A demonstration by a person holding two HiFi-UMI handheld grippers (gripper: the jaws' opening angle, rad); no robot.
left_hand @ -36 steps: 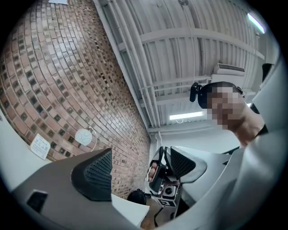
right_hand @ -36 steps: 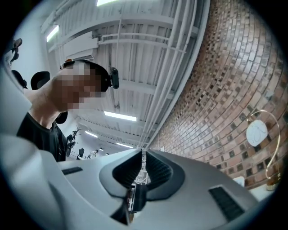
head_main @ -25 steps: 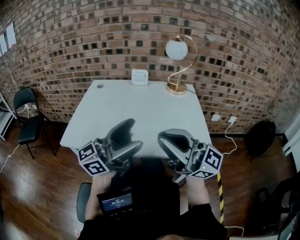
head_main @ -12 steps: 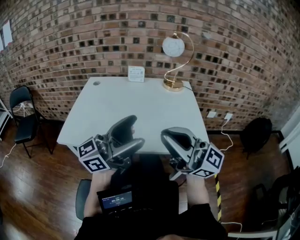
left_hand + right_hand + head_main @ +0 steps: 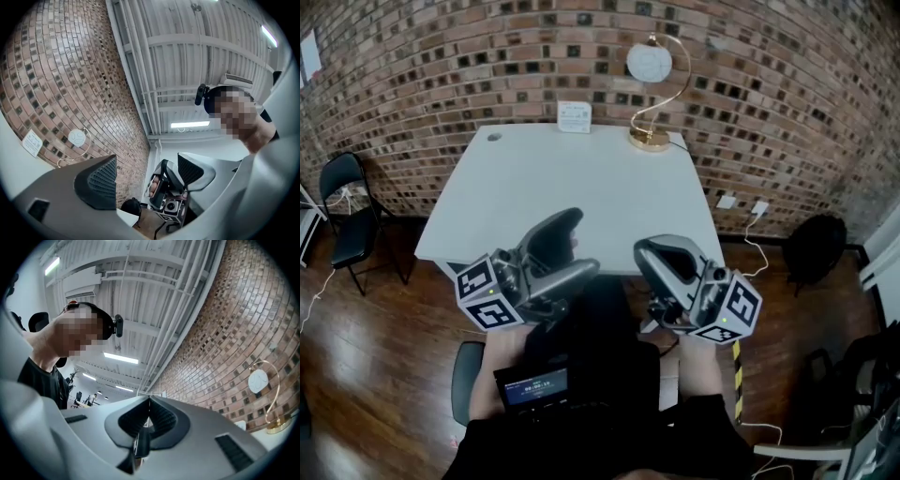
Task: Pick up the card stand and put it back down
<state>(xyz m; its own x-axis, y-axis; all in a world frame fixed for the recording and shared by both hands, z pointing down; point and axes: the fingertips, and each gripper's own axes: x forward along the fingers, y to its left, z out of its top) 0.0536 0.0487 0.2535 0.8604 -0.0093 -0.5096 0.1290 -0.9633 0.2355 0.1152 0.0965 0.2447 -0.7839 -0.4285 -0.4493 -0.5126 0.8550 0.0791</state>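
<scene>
Holding our left gripper (image 5: 572, 253) wide and right gripper (image 5: 654, 258) closed empty short of the counter (image 5: 562, 187), we judge the card stand (image 5: 574, 116), upright at its far edge, either awaiting pickup or already returned.

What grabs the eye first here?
The two grippers with marker cubes, held low in front of the table's near edge: the left gripper has its jaws apart, the right gripper has them together, and neither holds anything. Beyond them, at the far edge of the white table, the small white card stand and a gold-armed lamp stand against the brick wall.
</scene>
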